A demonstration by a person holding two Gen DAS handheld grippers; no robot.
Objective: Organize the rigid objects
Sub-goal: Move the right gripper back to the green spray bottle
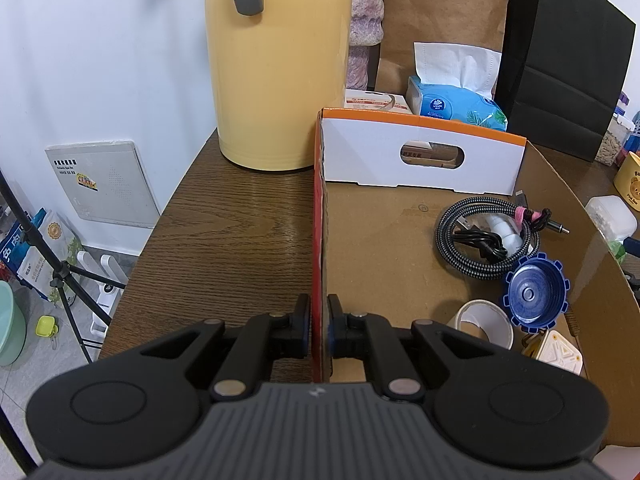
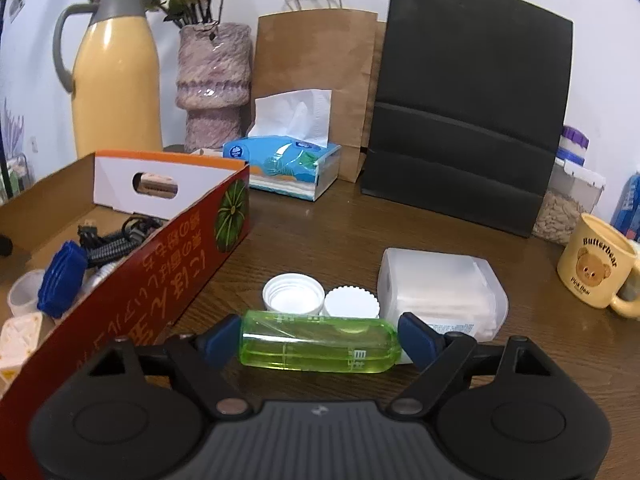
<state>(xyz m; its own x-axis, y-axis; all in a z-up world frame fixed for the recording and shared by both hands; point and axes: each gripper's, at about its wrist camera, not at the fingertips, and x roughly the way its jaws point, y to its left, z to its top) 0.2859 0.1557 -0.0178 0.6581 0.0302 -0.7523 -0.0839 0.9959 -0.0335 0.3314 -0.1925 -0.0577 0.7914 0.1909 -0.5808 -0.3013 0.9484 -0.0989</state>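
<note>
Dark wood-grain tabletop [image 2: 320,232] is seen under both grippers, with a cardboard box [image 1: 380,240] set on it. Nearest in the left wrist view, the left gripper [image 1: 319,330] is clamped on the box's red side wall, while a blue cap [image 1: 536,290] and a coiled cable [image 1: 486,236] are seen inside at about two o'clock. Nearest in the right wrist view, the right gripper [image 2: 320,340] is spread around a green bottle [image 2: 320,346] lying crosswise, whether its pads touch cannot be told, with two white lids [image 2: 294,294] just beyond at twelve o'clock and a black bag [image 2: 464,120] farther back.
</note>
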